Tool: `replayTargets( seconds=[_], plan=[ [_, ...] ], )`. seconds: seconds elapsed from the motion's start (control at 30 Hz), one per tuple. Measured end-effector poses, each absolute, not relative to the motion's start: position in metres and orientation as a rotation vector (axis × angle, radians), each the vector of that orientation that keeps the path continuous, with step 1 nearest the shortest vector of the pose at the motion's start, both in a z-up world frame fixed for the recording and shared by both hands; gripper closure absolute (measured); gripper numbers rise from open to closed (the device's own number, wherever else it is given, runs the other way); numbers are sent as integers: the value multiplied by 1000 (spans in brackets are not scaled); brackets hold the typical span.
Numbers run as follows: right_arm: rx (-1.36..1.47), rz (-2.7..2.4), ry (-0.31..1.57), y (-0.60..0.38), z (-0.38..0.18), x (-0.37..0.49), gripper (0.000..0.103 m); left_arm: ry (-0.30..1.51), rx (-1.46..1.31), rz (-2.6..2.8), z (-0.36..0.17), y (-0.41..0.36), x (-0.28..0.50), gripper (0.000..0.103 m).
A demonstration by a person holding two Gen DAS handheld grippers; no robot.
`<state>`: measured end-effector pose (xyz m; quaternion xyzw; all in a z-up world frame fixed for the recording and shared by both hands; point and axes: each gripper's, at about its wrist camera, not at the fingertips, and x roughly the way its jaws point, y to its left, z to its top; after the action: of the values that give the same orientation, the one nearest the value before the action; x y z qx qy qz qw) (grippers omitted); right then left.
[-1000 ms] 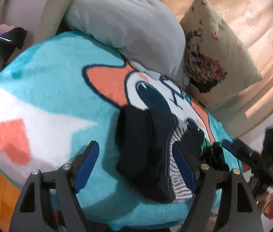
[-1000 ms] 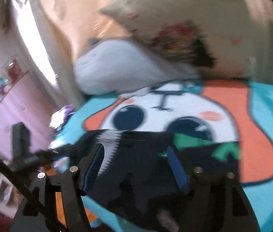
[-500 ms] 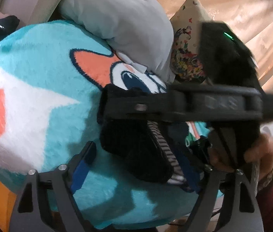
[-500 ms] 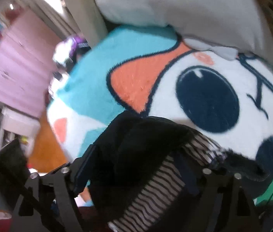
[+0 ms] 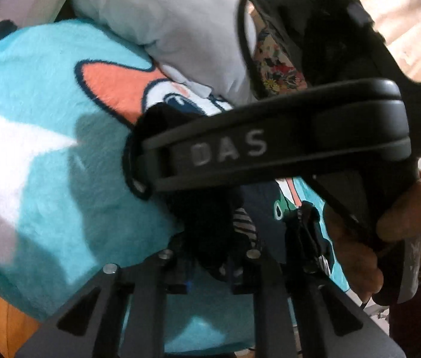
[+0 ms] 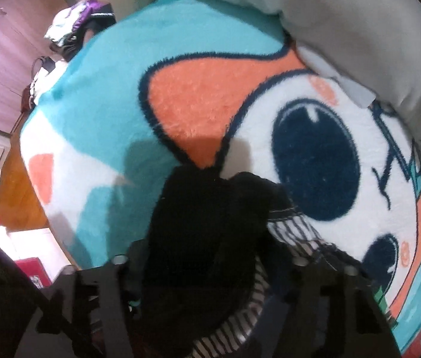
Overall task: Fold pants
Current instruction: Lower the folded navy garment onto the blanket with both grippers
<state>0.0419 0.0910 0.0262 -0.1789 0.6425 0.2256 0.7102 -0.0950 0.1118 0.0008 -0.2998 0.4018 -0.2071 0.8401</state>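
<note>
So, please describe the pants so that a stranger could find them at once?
Look at the fluffy turquoise cartoon blanket with the big dark-blue eye. Just below that eye and the orange ear patch lies a bunched black fabric bundle, the pants. Only it is black and shows a black-and-white striped lining.

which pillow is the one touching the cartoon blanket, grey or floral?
The plain grey pillow: its lower edge lies on the blanket by the cartoon's eye. The floral pillow sits behind it, mostly hidden; no contact visible.
</note>
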Motion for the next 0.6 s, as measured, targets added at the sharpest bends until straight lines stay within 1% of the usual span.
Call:
replayTargets(
  seconds=[0.03,0.13,0.33,0.47,0.6],
  plan=[
    [-381,506,1410,86,30,41,55,844,-628,-442,5,110,-97,90],
    [-262,551,1364,56,49,35,63,827,-613,-463,18,103,-104,91],
    [-33,631,1227,-2,86,13,64,789,-547,-528,52,73,-116,91],
    [94,647,1135,-45,110,-6,64,779,-469,-590,70,37,-118,91],
    [228,634,1052,-95,122,-24,64,786,-387,-652,82,-6,-118,91]
  ],
)
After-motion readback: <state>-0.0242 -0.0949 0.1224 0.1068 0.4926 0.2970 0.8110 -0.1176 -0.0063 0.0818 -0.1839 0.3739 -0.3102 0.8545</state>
